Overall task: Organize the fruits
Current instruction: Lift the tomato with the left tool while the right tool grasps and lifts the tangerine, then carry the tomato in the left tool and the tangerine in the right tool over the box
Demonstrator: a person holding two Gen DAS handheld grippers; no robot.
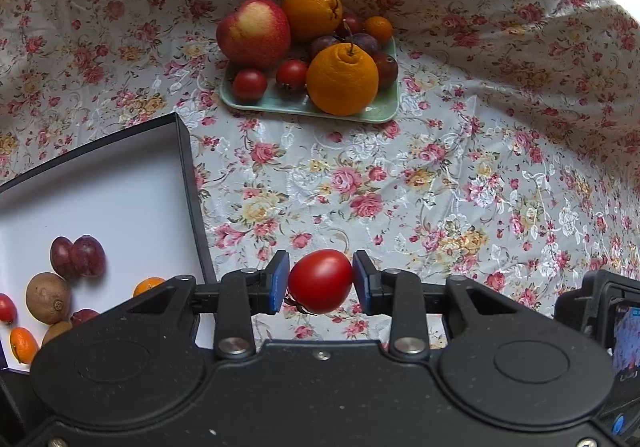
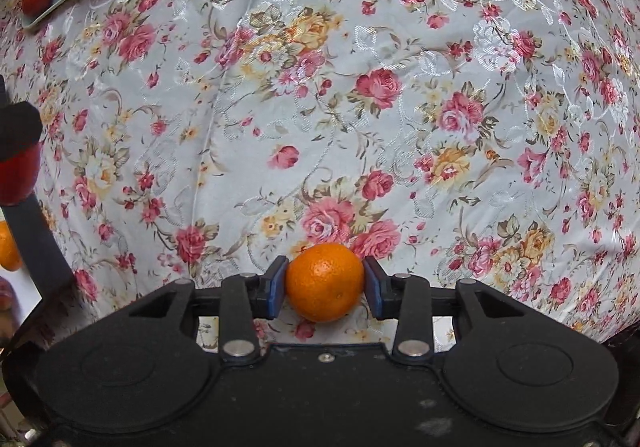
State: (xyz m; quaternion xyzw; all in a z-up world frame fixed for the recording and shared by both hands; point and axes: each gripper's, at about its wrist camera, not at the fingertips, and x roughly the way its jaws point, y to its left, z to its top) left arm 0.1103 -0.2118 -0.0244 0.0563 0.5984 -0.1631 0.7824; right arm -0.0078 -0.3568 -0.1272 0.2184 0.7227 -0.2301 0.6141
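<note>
The desk [image 1: 460, 175], under a floral cloth, fills most of both views. In the lower left of the left wrist view lies the black box [image 1: 188, 183] with a white floor, and it already holds a share of the fruit: two dark plums [image 1: 78, 257], a kiwi [image 1: 48, 297], a small mandarin [image 1: 23, 345] at the bottom left edge and a few more pieces partly hidden behind the gripper body. So some sorting looks done.

In the upper middle of that view the green tray [image 1: 380, 111] is still well loaded: a large apple [image 1: 254, 31], two big oranges, the nearer orange [image 1: 342, 81] at the front, several plums behind it, and two small tomatoes at the tray's front left. A good part of the job seems to remain.

The left tongs [image 1: 320, 281] pinch a red tomato [image 1: 320, 281] at the bottom centre, over the cloth just right of the box wall, so it is not yet put down.

The right tongs [image 2: 325, 287] at the bottom centre of the right wrist view bracket a tangerine [image 2: 325, 287]; the left pad touches the peel, while the right pad seems to stand just clear, though that side is hard to read. The tangerine appears to sit on the cloth, well apart from the tray in the upper left corner.
</note>
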